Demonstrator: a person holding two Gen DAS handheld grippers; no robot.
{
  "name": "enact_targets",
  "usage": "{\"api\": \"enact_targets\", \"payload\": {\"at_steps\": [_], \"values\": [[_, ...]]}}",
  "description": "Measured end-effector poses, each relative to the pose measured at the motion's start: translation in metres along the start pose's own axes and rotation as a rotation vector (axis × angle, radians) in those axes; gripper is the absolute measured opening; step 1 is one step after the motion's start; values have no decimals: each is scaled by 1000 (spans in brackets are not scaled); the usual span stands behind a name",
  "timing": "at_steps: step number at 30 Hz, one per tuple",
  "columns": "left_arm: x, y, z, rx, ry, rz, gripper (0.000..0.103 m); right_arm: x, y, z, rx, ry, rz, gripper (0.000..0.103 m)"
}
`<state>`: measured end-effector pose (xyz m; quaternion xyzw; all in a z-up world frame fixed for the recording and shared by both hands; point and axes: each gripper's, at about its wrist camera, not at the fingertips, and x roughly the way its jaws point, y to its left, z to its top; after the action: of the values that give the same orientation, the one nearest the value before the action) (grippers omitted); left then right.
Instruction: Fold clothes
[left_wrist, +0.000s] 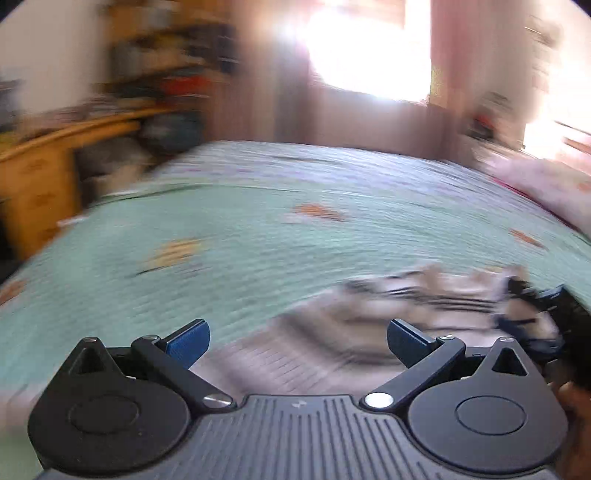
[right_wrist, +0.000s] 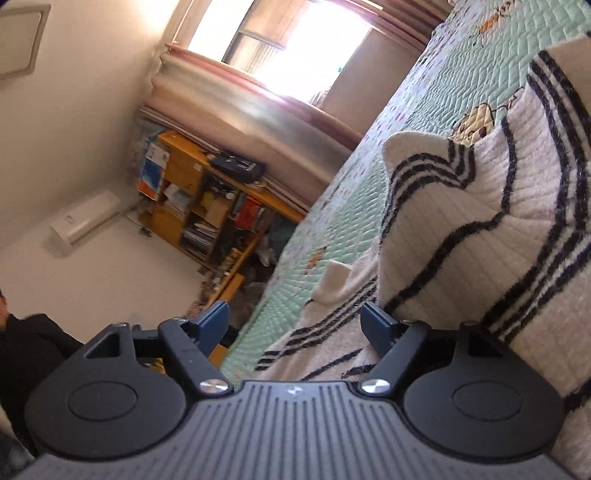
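- Left gripper (left_wrist: 298, 341) tilts down over the mint-green quilted bedspread (left_wrist: 240, 229), jaws wide, empty.
- Right gripper (right_wrist: 294, 325), rolled sideways, points level beside the white black-striped knitted sweater (right_wrist: 498, 221), jaws wide, gripping nothing.

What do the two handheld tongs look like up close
Both match. The left tongs and right tongs each have a grey ribbed body with a small pale logo, two rounded black housings with circular caps, black link arms on silver screws, and blue fingertips. No cables show. A black sleeve appears at the right view's edge.
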<state>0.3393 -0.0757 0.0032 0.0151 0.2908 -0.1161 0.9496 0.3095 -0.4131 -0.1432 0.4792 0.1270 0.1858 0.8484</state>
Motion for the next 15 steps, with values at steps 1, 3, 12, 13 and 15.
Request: {"api": "enact_targets", "payload": {"at_steps": [1, 3, 12, 13, 15], "values": [[24, -7, 13, 40, 24, -67, 100, 1, -3, 2, 13, 0, 10, 80], [70, -18, 32, 95, 101, -132, 98, 2, -7, 5, 27, 5, 25, 80], [187, 3, 65, -33, 249, -202, 90, -7, -11, 7, 56, 16, 55, 82], [193, 7, 65, -61, 257, -224, 91, -8, -11, 6, 60, 14, 57, 82], [206, 5, 63, -42, 274, -218, 91, -11, -13, 6, 66, 11, 61, 82]]}}
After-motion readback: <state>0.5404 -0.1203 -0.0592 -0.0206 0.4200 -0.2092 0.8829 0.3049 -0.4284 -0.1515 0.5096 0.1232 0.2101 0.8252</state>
